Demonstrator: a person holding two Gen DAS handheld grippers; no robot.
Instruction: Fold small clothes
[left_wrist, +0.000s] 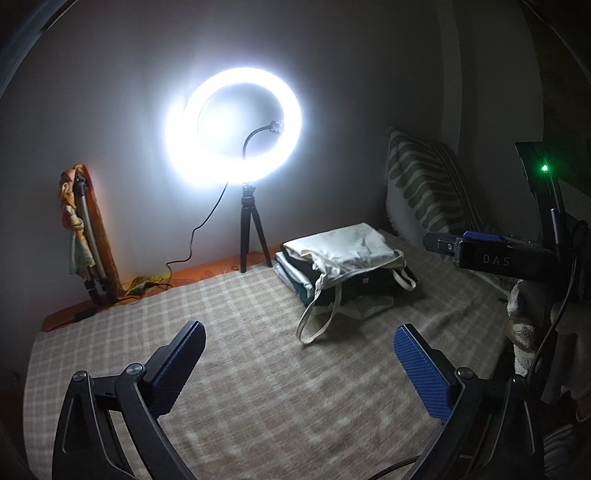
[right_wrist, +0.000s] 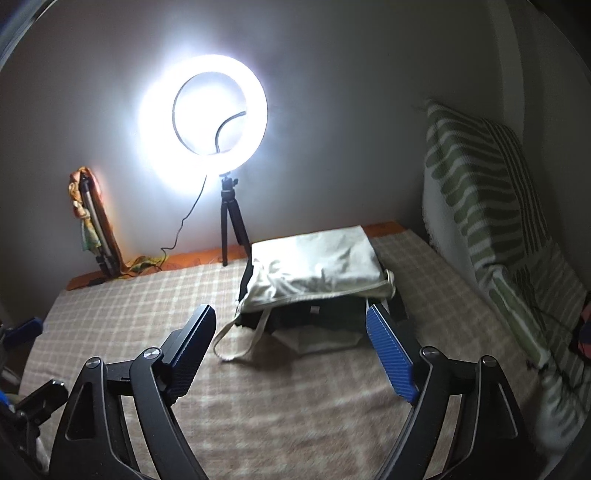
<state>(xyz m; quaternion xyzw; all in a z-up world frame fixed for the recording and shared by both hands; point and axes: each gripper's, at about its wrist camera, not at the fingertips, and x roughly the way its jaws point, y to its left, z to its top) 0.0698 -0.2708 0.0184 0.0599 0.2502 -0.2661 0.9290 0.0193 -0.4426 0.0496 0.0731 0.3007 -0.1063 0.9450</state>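
Both grippers are spread wide with nothing in them. The stack of folded clothes (right_wrist: 314, 321) sits on the checked blanket (right_wrist: 295, 406) with a cream tote bag (right_wrist: 317, 266) draped on top. The right gripper (right_wrist: 291, 349) is lined up just in front of it, pile showing between the fingers but not touching. The left gripper (left_wrist: 299, 365) hangs back, pile well ahead and a bit right. Ring light (left_wrist: 236, 122) glares behind.

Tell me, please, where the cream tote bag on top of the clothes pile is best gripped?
Probably the long strap loop of the cream tote bag: it trails off the clothes pile onto the checked blanket, nearest the open right hand-held gripper. Come in low from the front.
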